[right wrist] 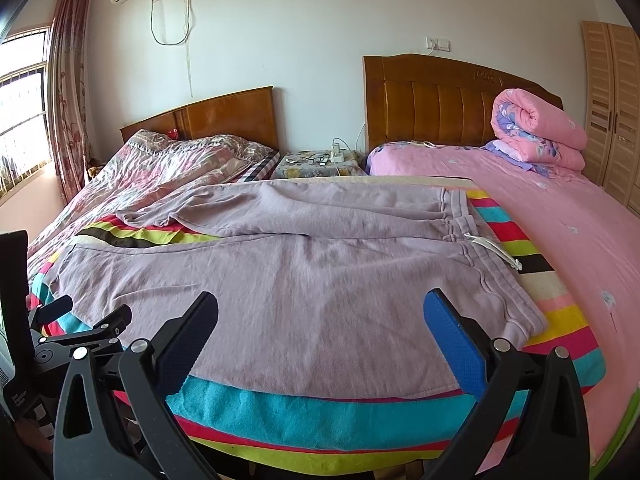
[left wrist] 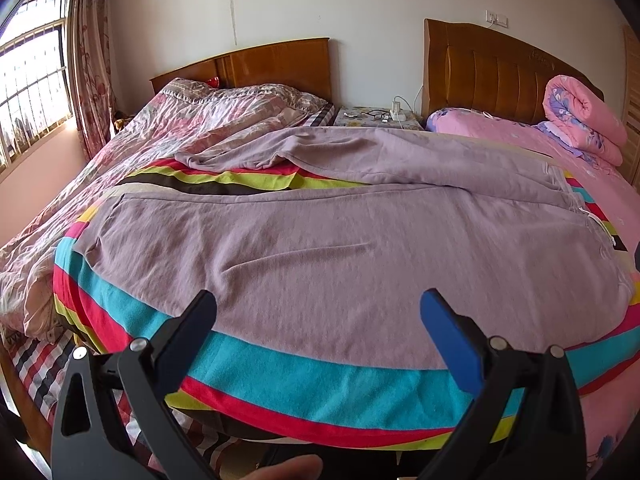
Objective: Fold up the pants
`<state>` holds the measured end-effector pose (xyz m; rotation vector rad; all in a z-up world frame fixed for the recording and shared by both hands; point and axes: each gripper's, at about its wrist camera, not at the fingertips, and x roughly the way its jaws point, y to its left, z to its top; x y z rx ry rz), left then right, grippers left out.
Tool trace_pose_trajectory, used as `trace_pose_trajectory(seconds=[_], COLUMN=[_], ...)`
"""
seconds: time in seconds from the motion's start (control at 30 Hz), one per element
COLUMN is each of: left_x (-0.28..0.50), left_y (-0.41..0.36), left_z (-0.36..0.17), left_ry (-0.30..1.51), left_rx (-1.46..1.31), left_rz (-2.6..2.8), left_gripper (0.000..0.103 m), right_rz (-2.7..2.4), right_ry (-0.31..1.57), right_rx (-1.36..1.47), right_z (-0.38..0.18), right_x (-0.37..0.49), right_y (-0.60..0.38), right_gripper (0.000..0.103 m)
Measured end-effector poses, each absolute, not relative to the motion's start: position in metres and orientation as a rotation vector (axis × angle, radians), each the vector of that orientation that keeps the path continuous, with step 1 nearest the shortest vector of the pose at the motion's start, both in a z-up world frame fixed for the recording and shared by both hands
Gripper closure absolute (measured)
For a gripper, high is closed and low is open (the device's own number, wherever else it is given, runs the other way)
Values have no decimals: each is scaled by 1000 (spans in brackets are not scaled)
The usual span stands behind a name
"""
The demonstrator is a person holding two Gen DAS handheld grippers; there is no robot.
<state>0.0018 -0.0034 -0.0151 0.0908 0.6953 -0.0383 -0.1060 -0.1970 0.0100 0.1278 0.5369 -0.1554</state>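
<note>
Pants (right wrist: 304, 276): mauve, spread unfolded on striped blanket (right wrist: 320, 412) at the bed's near edge, waistband (right wrist: 472, 240) toward the right edge, far leg rumpled and splayed from the near one. Risk, as judged: soft knit may bunch or drag the loose blanket if pinched too deep; rumpled leg could skew a fold. Left gripper (left wrist: 320, 312) and right gripper (right wrist: 320, 312): both hovering over the near edge, level, jaws spread, holding nothing.

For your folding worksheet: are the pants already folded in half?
No, the pants lie spread flat on the striped blanket, both legs apart.
</note>
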Motion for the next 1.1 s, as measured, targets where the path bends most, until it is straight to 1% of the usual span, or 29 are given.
trace_pose_trajectory(seconds=[0.8, 1.1], left_x=[5, 7], left_y=[1, 0], left_z=[-18, -20], left_ry=[710, 718], left_rx=[84, 78], left_rz=[-31, -46], left_gripper=[1, 1], right_rz=[-153, -150], right_ry=[545, 570], right_rx=[137, 152], right_z=[10, -2], right_x=[-104, -100], right_y=[-200, -205], right_gripper=[4, 4])
